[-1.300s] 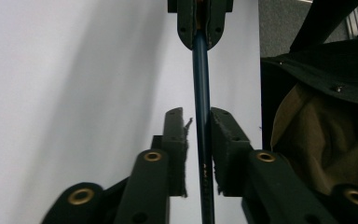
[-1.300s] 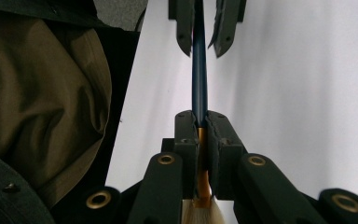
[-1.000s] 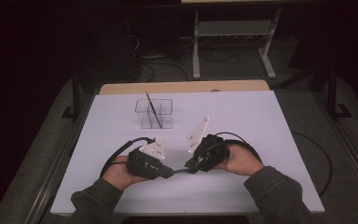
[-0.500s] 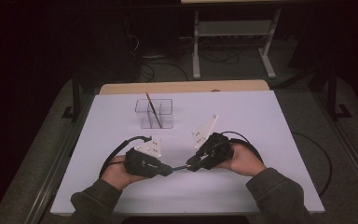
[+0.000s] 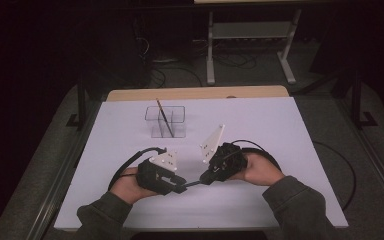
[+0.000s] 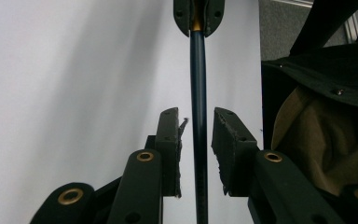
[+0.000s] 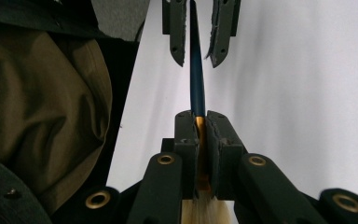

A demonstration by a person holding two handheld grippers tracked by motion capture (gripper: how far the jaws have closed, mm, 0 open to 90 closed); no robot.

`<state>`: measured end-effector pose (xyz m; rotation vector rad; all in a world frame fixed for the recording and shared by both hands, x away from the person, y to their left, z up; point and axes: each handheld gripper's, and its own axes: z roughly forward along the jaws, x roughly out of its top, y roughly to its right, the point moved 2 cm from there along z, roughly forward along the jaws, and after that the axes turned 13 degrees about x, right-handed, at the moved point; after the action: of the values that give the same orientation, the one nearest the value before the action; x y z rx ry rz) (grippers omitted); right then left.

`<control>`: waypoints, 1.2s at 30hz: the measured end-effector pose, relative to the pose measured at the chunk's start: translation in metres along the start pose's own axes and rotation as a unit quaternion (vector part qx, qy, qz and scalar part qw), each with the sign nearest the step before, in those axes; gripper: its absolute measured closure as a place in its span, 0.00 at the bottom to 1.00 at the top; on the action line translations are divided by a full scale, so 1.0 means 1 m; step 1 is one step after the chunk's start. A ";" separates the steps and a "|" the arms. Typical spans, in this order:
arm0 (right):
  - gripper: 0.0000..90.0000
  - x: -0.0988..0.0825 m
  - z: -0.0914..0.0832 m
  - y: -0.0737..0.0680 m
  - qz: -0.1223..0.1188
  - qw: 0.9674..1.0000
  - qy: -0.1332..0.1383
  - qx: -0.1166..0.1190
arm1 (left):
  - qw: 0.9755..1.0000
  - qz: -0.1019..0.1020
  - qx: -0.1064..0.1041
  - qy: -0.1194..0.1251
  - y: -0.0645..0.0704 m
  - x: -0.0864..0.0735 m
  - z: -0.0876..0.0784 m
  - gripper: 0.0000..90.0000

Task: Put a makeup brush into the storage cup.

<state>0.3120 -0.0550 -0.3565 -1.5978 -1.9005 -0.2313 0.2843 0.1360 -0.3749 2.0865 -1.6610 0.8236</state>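
A paintbrush (image 5: 192, 184) with a dark blue handle (image 6: 198, 84), a gold ferrule (image 7: 201, 154) and pale bristles (image 7: 205, 212) bridges the two grippers above the white table's (image 5: 280, 130) front middle. My right gripper (image 5: 203, 181) (image 7: 199, 116) is shut on the ferrule. My left gripper (image 5: 182, 187) (image 6: 196, 116) faces it, and its jaws have just been opening. The handle runs between the left pads (image 6: 170, 140) with a gap on each side. Seen from the right gripper view, the left gripper (image 7: 198, 51) straddles the handle's far end.
A clear two-part box (image 5: 165, 121) stands at the table's back middle with another brush (image 5: 161, 112) leaning in it. Black cables (image 5: 260, 150) loop beside both hands. Olive sleeves (image 5: 300, 205) come in at the front edge. A white stand (image 5: 250, 35) is on the floor beyond.
Both hands stay at the front middle with the brush between the grippers. The right gripper's grey plate has rocked slightly.
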 end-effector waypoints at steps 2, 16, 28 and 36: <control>0.92 0.003 0.000 -0.001 0.002 1.000 -0.012 -0.002 | 1.000 0.002 -0.002 -0.003 0.001 0.000 0.001 0.82; 0.62 0.000 -0.010 0.002 0.011 0.999 0.050 -0.015 | 1.000 -0.002 0.017 0.005 -0.002 -0.004 -0.001 0.93; 0.76 -0.010 -0.016 0.002 0.019 0.995 0.096 -0.025 | 0.999 -0.019 0.026 0.028 -0.006 -0.006 -0.004 0.93; 0.90 -0.012 -0.018 0.002 0.018 0.996 0.088 -0.015 | 0.999 -0.014 0.018 0.024 -0.004 -0.005 -0.001 0.92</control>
<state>0.3213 -0.0732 -0.3499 -1.5743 -1.7398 -0.3749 0.2873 0.1417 -0.3765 2.0931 -1.6012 0.8938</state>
